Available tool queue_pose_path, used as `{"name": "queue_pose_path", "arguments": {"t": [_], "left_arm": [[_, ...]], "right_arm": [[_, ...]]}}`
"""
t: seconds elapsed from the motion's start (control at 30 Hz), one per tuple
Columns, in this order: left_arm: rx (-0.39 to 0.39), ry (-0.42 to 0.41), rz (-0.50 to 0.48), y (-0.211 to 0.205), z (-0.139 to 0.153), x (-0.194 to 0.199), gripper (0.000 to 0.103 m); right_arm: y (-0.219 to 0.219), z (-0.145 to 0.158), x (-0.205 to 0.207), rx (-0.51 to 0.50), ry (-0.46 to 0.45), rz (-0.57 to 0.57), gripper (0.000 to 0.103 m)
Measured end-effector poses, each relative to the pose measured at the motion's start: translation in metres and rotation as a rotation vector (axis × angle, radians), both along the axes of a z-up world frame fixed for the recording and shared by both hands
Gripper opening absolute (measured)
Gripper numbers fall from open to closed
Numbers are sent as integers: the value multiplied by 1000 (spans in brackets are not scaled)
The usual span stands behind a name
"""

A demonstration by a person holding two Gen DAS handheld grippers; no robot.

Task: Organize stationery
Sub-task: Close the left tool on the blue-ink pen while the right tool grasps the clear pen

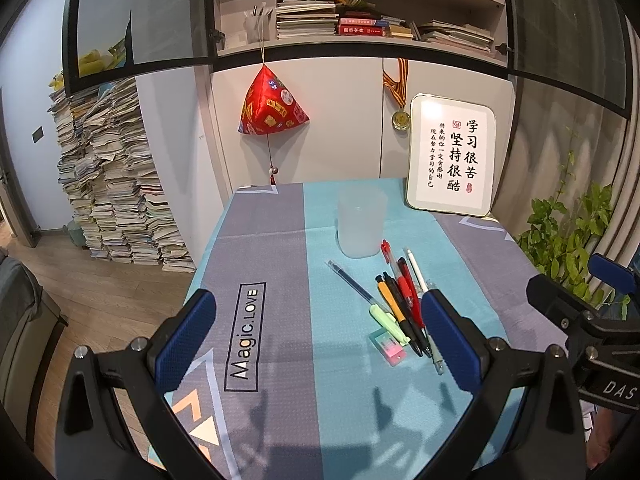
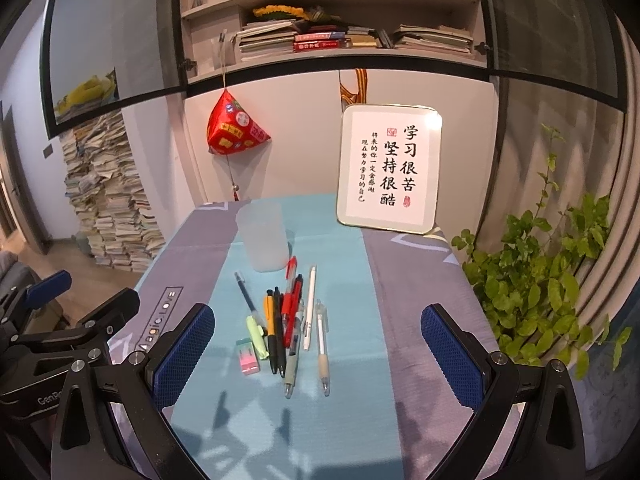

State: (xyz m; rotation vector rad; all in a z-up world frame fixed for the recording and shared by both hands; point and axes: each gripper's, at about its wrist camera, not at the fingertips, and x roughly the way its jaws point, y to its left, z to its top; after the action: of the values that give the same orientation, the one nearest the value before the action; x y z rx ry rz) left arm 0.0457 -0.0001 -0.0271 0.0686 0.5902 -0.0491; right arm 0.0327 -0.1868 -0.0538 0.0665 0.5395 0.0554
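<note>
A frosted plastic cup [image 1: 361,224] [image 2: 262,236] stands upright on the table. In front of it lies a loose pile of pens [image 1: 404,300] [image 2: 290,320]: red, black, orange, white and clear ones, plus a blue pen [image 1: 352,282] [image 2: 246,294] apart on the left. A green highlighter [image 1: 388,322] [image 2: 257,336] and a pastel eraser [image 1: 387,346] [image 2: 248,356] lie beside them. My left gripper [image 1: 318,342] is open and empty, above the table left of the pile. My right gripper [image 2: 318,358] is open and empty, hovering short of the pens.
A framed calligraphy sign [image 1: 450,160] [image 2: 388,168] stands at the table's back right. A potted plant [image 2: 540,272] is off the right edge. A red hanging ornament [image 1: 272,106] and cabinets are behind; stacked books [image 1: 108,184] stand on the floor left.
</note>
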Motion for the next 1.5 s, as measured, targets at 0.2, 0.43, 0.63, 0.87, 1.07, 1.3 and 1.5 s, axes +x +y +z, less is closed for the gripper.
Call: {"name": "queue_pose_path", "arguments": {"t": [0.2,0.43,0.63,0.87,1.07,1.3,1.5], "left_arm": [[5,6,-2,-1,-7,8,102],[11,33,-7,-3,-18,22,95],[-9,122,-26,0,-40,45,65],[-6,231,-50,-5,-68,71,43],[-16,295,-48,-5,-85,95,43],[-41,366,-11,-2,-100,126,42],[-58,408,9,-3,-107,154,43]], "right_arm": [[3,-2,7,-21,-6,1,101],[0,-13,25,0,46,19,82],[-2,-32,47,25,143,68,46],[-4,-63,75,31,251,69,45],[-8,-84,99,29,325,67,45],[-5,-101,123,18,380,88,45],[-3,-113,137,6,423,113,44]]}}
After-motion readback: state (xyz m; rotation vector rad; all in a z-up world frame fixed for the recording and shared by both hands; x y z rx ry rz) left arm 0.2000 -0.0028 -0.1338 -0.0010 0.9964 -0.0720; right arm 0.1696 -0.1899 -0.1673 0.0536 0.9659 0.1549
